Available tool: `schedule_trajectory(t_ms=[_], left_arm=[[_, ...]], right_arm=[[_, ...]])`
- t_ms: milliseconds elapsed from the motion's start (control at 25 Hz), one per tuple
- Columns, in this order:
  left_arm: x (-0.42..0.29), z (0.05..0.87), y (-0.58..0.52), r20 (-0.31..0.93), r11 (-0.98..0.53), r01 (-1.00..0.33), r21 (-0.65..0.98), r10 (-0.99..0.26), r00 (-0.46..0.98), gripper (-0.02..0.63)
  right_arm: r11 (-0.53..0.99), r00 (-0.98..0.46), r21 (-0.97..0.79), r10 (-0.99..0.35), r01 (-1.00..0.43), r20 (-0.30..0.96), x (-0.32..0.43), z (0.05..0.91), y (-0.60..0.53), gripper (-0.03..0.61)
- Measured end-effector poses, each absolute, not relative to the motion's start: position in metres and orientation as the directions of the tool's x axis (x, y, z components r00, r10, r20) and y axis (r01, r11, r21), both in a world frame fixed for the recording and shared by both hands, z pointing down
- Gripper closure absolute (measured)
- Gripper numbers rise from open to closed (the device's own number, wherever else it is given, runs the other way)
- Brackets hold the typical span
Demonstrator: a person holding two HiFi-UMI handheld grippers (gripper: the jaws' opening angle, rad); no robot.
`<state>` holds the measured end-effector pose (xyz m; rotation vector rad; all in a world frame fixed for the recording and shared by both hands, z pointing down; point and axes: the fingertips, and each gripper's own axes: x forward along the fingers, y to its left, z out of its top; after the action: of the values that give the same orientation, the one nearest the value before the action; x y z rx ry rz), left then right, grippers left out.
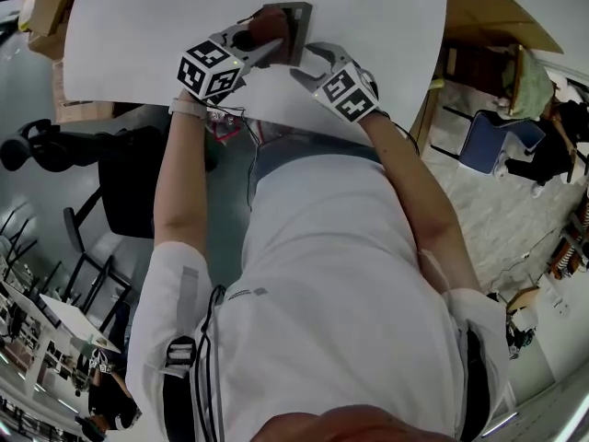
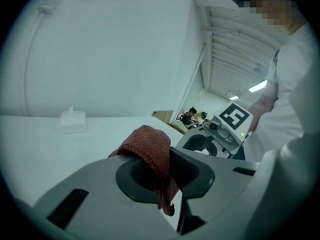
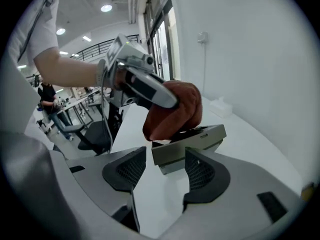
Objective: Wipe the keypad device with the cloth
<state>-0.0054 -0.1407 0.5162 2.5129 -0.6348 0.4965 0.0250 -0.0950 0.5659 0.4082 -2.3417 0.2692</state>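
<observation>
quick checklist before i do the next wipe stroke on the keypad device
1. cloth clamped in left claw: ok, folded between the jaws.
2. cloth on keypad device: ok, bunched on its top.
3. right claw steadying the device: cannot tell, its jaws stand apart at the near end and contact is unclear.
4. device resting on table: ok.
5. keys wiped clean: cannot tell, the cloth covers them.
</observation>
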Motion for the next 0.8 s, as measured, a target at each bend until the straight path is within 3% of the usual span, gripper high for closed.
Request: schedule_trajectory(t_ms=[240, 560, 800], left_arm=[[0.008, 0.515, -0.179, 0.457, -0.788, -0.507, 0.350, -0.329, 0.827, 0.558], [0.017, 0.551, -0.193, 0.514, -0.757, -0.529, 0.383, -0.300, 0.803, 0.558], [0.013, 0.564, -0.198, 0.468, -0.671, -0.565, 0.480, -0.350, 0.812, 0.560]], right_arm=[[0.966, -0.651, 0.065, -0.217, -0.250, 0.727, 0.016, 0.562, -0.096, 0.360], [0.976, -0.645, 0.061, -0.185, -0.209, 0.741, 0.012, 0.569, -0.095, 0.360], [0.982, -0.628, 0.101, -0.178, -0.156, 0.757, 0.015, 0.572, -0.096, 0.360]])
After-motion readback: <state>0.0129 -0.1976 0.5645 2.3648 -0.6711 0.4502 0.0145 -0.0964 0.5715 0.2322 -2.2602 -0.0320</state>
